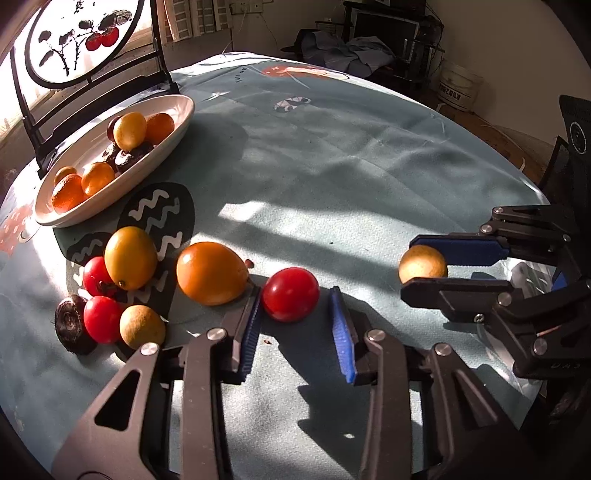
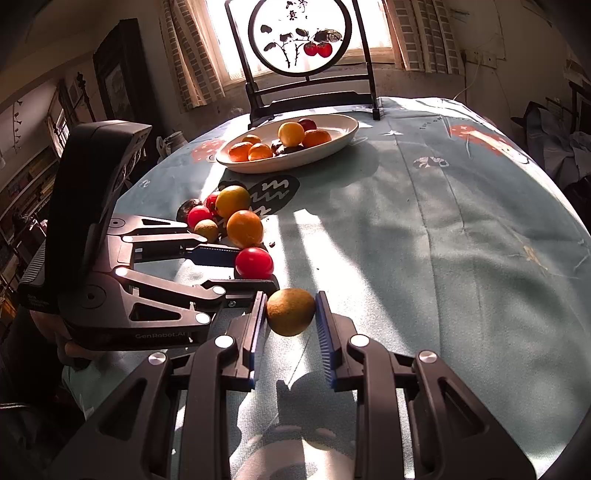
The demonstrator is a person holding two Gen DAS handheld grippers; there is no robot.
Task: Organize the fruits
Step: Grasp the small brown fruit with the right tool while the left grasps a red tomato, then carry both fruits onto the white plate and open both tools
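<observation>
1. Your left gripper (image 1: 295,314) has ribbed blue pads on dark metal linkages, and they straddle a glossy red cherry tomato (image 1: 290,294). The pad on the picture's left touches it. A gap shows at the other pad in the left wrist view, and in the right wrist view the far side is hidden, so you cannot tell whether the grip has bitten.
2. Your right gripper (image 2: 290,314) is clenched on a round, matte brown fruit (image 2: 290,311), both toothed pads pressing its sides.
3. The surface (image 1: 351,166) wears a soft, creased pale-blue cloth with printed patches.
4. Just beside the tomato lies a smooth orange oval fruit (image 1: 211,273). Past it cluster a yellow oval fruit (image 1: 130,257), two more red tomatoes (image 1: 101,319), a dull tan ball (image 1: 142,327) and a dark ridged chestnut-like piece (image 1: 72,325).
5. Farther off, an oval cream ceramic dish (image 1: 173,110) holds orange, yellow and dark fruits, in front of a black-framed round painted screen (image 2: 299,35).
</observation>
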